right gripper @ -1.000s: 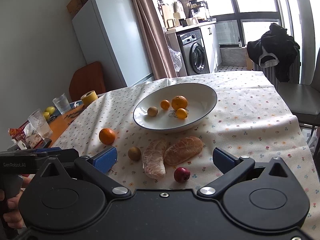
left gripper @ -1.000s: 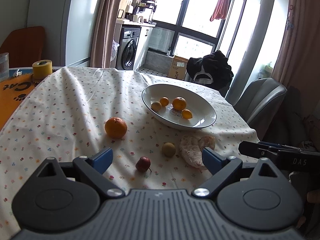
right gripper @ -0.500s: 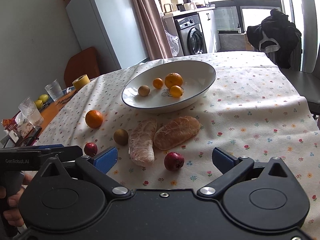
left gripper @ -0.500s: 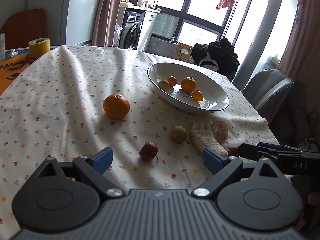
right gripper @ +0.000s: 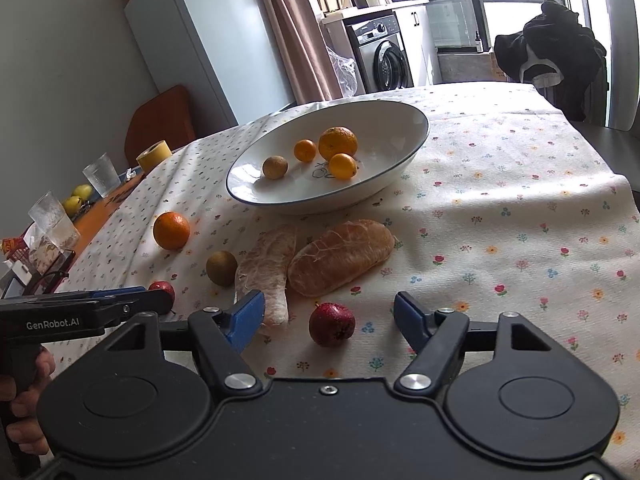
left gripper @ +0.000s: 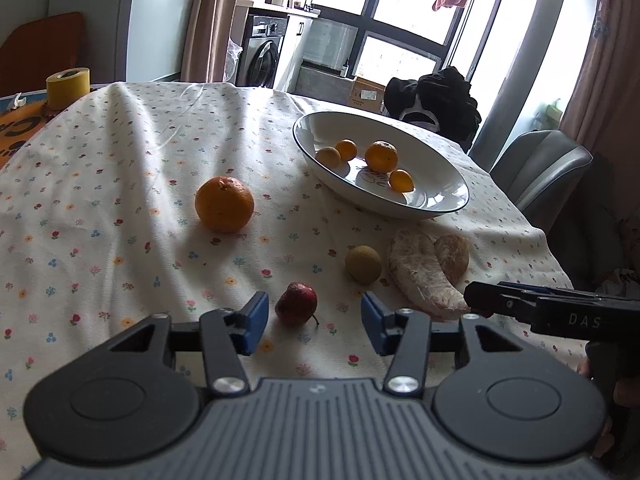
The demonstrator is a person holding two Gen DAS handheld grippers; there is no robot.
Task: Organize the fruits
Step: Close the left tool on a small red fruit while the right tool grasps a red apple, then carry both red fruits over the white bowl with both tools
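Observation:
A white bowl (left gripper: 440, 204) (right gripper: 404, 144) on the flowered cloth holds several small citrus fruits. Loose on the cloth lie an orange (left gripper: 224, 204) (right gripper: 171, 230), a small brownish round fruit (left gripper: 363, 263) (right gripper: 221, 267), two peeled pomelo segments (left gripper: 420, 276) (right gripper: 340, 256) and two small red fruits. My left gripper (left gripper: 314, 322) is open, its blue pads on either side of one red fruit (left gripper: 297, 303) (right gripper: 162, 289). My right gripper (right gripper: 330, 322) is open around the other red fruit (right gripper: 332, 323). Neither fruit is clamped.
A yellow tape roll (left gripper: 68, 88) (right gripper: 154, 154), drinking glasses (right gripper: 100, 176) and yellow fruits (right gripper: 78, 198) stand at the table's left end. A grey chair (left gripper: 540, 168) with dark clothing (left gripper: 436, 100) stands beyond the table. The cloth's right edge drops off near the right gripper.
Both grippers have moved forward and down toward the cloth. Each now has a red fruit between its pads, and both jaws have narrowed.

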